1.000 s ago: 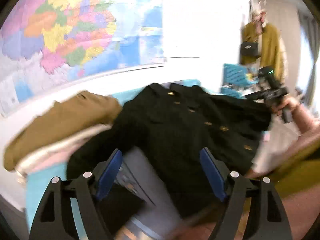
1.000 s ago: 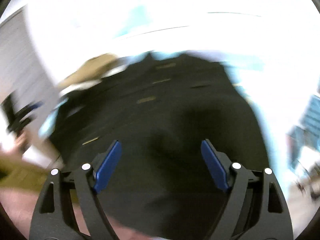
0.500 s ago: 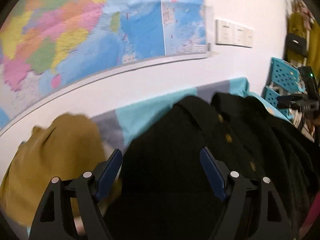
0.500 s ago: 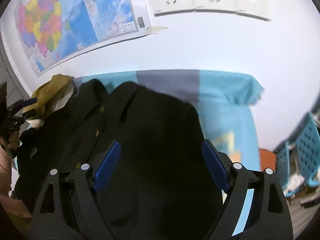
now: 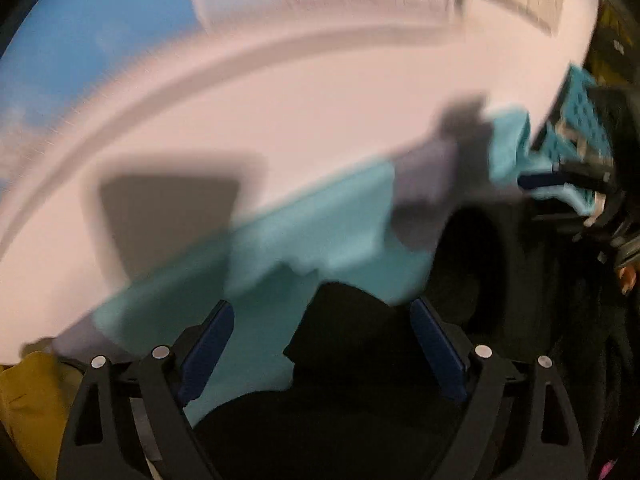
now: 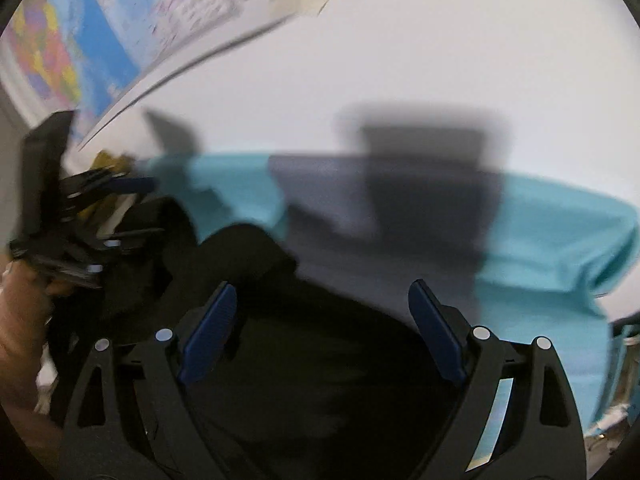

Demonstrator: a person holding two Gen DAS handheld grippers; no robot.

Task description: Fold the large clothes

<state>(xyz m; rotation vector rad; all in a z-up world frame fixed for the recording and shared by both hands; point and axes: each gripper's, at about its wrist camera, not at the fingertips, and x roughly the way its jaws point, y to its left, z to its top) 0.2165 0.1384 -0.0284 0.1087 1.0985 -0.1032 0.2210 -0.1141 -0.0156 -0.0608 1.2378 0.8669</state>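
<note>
A large black coat (image 5: pixel 360 400) lies on a teal and grey sheet (image 5: pixel 320 248) by the white wall. My left gripper (image 5: pixel 322 344) hangs over the coat's far edge, its jaws opening wide; black cloth shows under the gap and neither pad presses it. In the right wrist view the coat (image 6: pixel 320 380) fills the bottom. My right gripper (image 6: pixel 322 328) is over it, its jaws opening too, with nothing pinched. The left gripper (image 6: pixel 92 216) also shows at that view's left edge, held by a hand (image 6: pixel 20 320). The left wrist view is heavily blurred.
A mustard garment (image 5: pixel 28 400) lies at the left of the sheet. A wall map (image 6: pixel 60 48) hangs above. Blue plastic crates (image 5: pixel 580 120) stand past the sheet's right end, near where the right gripper (image 5: pixel 580 196) shows. The wall is close behind the sheet (image 6: pixel 540 232).
Both grippers have swung forward and down toward the wall. The coat, seen whole a second ago, now shows only its far edge under the fingers. Both pairs of jaws stand slightly wider.
</note>
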